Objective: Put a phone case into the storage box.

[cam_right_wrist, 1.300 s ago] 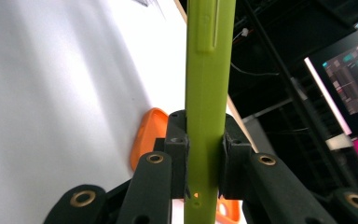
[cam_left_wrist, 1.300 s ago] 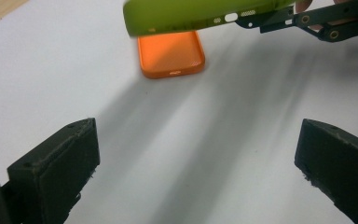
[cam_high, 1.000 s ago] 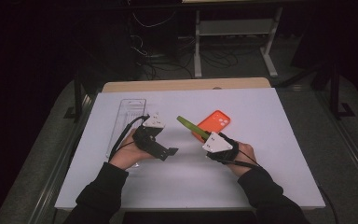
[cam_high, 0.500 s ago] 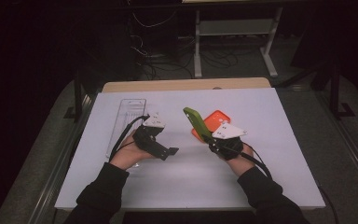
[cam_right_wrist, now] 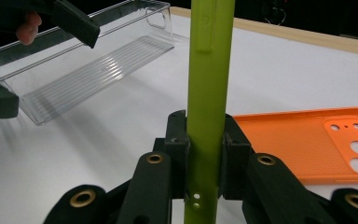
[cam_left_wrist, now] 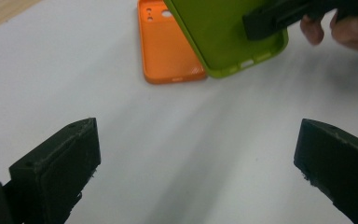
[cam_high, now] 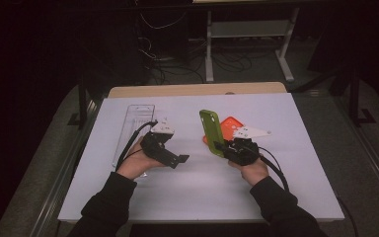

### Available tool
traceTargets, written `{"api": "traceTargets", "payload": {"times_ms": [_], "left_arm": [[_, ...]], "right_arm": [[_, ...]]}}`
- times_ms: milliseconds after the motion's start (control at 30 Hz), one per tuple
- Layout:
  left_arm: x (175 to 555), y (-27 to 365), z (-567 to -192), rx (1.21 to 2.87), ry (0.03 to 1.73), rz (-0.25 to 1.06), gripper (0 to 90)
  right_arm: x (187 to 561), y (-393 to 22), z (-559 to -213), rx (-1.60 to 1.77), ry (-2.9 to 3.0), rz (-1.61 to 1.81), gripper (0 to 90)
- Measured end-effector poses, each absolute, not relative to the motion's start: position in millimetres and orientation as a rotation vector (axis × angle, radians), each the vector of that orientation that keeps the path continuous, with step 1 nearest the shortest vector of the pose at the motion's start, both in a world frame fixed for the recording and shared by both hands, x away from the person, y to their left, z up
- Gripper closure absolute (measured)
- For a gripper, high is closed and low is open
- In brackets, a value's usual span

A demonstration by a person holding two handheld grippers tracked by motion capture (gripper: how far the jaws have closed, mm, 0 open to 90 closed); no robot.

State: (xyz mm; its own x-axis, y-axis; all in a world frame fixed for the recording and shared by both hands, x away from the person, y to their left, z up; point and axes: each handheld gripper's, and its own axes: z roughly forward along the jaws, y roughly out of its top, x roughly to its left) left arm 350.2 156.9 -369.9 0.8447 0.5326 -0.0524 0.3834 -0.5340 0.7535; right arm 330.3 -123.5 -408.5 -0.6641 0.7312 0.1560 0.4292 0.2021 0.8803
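My right gripper point(cam_high: 220, 146) is shut on the lower end of a lime-green phone case point(cam_high: 211, 132) and holds it upright above the white table. In the right gripper view the green case point(cam_right_wrist: 210, 70) stands edge-on between my jaws point(cam_right_wrist: 205, 144). An orange phone case point(cam_high: 231, 123) lies flat, open side up, just behind it; it also appears in the left gripper view point(cam_left_wrist: 168, 51) and the right gripper view point(cam_right_wrist: 307, 140). My left gripper point(cam_high: 177, 160) hovers left of the green case, open with nothing between its jaws point(cam_left_wrist: 200, 163). The green case point(cam_left_wrist: 219, 37) hangs over the orange one.
A clear plastic tray point(cam_high: 135, 118) lies lengthwise at the left of the table, behind my left hand, and looks empty in the right gripper view point(cam_right_wrist: 98, 60). A wooden strip point(cam_high: 192, 90) runs along the far edge of the table. Dark floor, cables and a stand lie beyond.
My right gripper has raised the green case from lying low beside the orange case to standing upright, and has shifted slightly left. The left gripper has stayed put.
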Motion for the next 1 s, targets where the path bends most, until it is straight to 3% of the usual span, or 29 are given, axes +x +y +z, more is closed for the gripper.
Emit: {"api": "traceTargets", "payload": {"times_ms": [567, 1000], "left_arm": [[357.3, 148.3, -353.0, 2.01, 0.707, 0.221, 0.0], [361.3, 143.4, -356.7, 1.986, 0.714, 0.218, 0.0]], "right_arm": [[321.3, -96.7, -410.7, 1.065, 2.208, 1.497, 75.2], [312.4, -78.5, -410.5, 1.009, 2.235, 1.523, 75.2]]}}
